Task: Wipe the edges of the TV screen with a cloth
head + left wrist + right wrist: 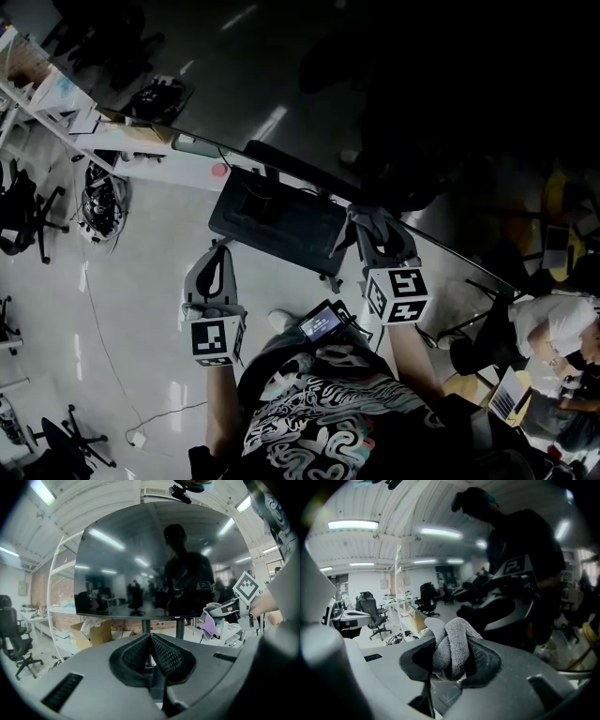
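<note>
Beside the TV screen (154, 559), a cloth (450, 648), judged soft and light, is clamped bunched by the right gripper (451, 665); fingers (133, 657) of the left gripper (150, 656) are closed, empty.

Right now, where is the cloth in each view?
Head view: cloth centre right, at the right claw tip.
Left gripper view: cloth at the right, below the TV screen corner.
Right gripper view: cloth centre, clamped in the claw.
Shared landmark: the TV screen.
</note>
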The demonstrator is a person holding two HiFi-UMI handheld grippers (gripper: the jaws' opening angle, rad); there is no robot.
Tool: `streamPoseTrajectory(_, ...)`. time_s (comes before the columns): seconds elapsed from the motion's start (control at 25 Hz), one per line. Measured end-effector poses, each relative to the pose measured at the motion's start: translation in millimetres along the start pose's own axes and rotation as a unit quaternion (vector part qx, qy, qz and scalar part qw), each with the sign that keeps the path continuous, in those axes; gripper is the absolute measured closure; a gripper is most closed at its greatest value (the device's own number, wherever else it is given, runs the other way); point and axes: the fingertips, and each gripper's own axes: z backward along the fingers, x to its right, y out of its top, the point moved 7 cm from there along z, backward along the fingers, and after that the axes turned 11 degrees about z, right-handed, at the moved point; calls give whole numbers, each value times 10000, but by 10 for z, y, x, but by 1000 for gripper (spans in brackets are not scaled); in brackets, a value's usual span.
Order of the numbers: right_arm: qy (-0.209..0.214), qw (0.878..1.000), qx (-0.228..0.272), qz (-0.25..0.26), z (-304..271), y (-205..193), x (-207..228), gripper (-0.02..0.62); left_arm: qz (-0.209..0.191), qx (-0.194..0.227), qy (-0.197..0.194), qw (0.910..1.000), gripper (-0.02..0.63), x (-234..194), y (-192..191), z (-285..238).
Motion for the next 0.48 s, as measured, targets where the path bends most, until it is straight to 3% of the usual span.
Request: streamPoseTrajectory(0.48, 34, 10000, -59, 20, -203, 87, -181, 446, 40, -53, 100, 9999, 589, -254, 7, -98)
